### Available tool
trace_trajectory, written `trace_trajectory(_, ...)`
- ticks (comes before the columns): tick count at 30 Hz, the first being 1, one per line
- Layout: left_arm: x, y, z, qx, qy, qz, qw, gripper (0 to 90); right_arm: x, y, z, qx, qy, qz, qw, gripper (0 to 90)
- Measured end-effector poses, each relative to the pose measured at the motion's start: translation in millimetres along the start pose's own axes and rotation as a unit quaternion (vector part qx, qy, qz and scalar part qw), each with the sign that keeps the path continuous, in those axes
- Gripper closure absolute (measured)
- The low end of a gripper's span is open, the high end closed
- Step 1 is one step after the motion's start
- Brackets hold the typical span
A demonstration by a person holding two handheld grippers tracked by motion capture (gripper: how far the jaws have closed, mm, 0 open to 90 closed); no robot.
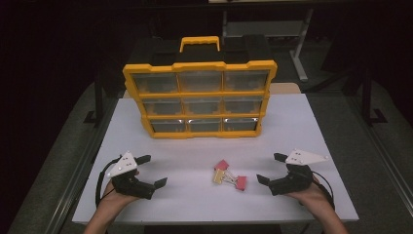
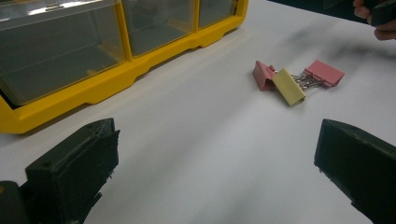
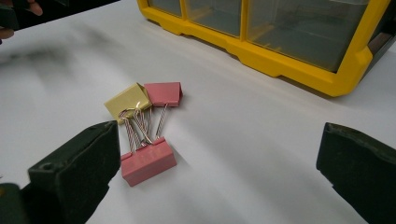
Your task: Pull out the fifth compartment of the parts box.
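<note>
Three binder clips lie in a small cluster on the white table, two pink and one yellow. In the left gripper view they are the yellow clip between two pink clips. My left gripper rests at the front left, open, nothing between its jaws. My right gripper rests at the front right, open and holding nothing. In the right gripper view the near pink clip lies just ahead of the left jaw, with the yellow clip and another pink clip beyond.
A yellow organiser case with several clear drawers and a top handle stands upright at the table's back middle. Bare tabletop lies between it and the clips. Dark floor and table frames surround the table.
</note>
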State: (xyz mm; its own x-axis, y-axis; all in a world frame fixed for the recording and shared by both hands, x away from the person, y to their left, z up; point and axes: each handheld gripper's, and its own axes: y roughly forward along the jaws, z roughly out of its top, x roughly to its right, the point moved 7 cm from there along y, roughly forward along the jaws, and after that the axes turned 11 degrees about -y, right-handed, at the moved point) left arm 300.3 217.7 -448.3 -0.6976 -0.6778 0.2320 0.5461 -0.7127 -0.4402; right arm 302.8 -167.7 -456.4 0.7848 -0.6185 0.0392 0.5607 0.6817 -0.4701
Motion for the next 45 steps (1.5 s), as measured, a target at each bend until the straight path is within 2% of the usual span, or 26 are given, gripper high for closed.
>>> trace_trajectory(3, 0.8, 0.9, 2.0, 0.006, -0.001, 0.0, 1.0, 0.0, 0.8, -1.1, -0.7, 0.002, -0.003, -0.004, 1.0, 0.0)
trace_trajectory(9, -0.3, 1.3, 3.4, 0.0, -0.007, -0.001, 1.0, 0.0, 1.1, -1.4, -1.0, 0.005, 0.0, -0.004, 1.0, 0.0)
trace_trajectory(11, 0.4, 2.2, 4.8, 0.003, -0.006, -0.003, 1.0, 0.0, 0.7, -0.7, -1.0, 0.005, 0.001, -0.002, 1.0, 0.0)
trace_trajectory(13, 0.7, 3.2, 5.2, 0.004, 0.003, 0.0, 1.0, 0.0, 0.8, 0.0, -1.8, 0.002, -0.004, 0.0, 1.0, 0.0)
trace_trajectory(20, 1.8, 8.5, 7.9, 0.002, 0.0, -0.01, 0.9999, 0.0, -1.0, 0.3, -2.6, 0.0, 0.005, 0.004, 1.0, 0.0)
trace_trajectory(24, 3.5, 11.1, 10.8, 0.001, 0.009, -0.009, 0.9999, 0.0, -2.4, 1.2, -2.0, 0.0, 0.008, 0.01, 0.9999, 0.0)
trace_trajectory(32, 6.8, 16.9, 16.0, 0.0, 0.004, -0.014, 0.9999, 0.0, -5.8, 2.5, 0.2, -0.005, 0.002, 0.019, 0.9998, 0.0)
trace_trajectory(35, 7.8, 19.9, 17.7, 0.002, 0.002, -0.015, 0.9999, 0.0, -4.1, 2.1, 1.6, -0.002, 0.004, 0.016, 0.9999, 0.0)
trace_trajectory(41, 10.9, 23.5, 18.8, 0.0, 0.01, -0.016, 0.9998, 0.0, -2.3, 3.5, 3.5, 0.0, 0.004, 0.015, 0.9999, 0.0)
trace_trajectory(45, 13.1, 26.2, 21.0, 0.003, 0.012, -0.021, 0.9997, 0.0, 1.4, 3.8, 4.1, 0.002, 0.003, 0.003, 1.0, 0.0)
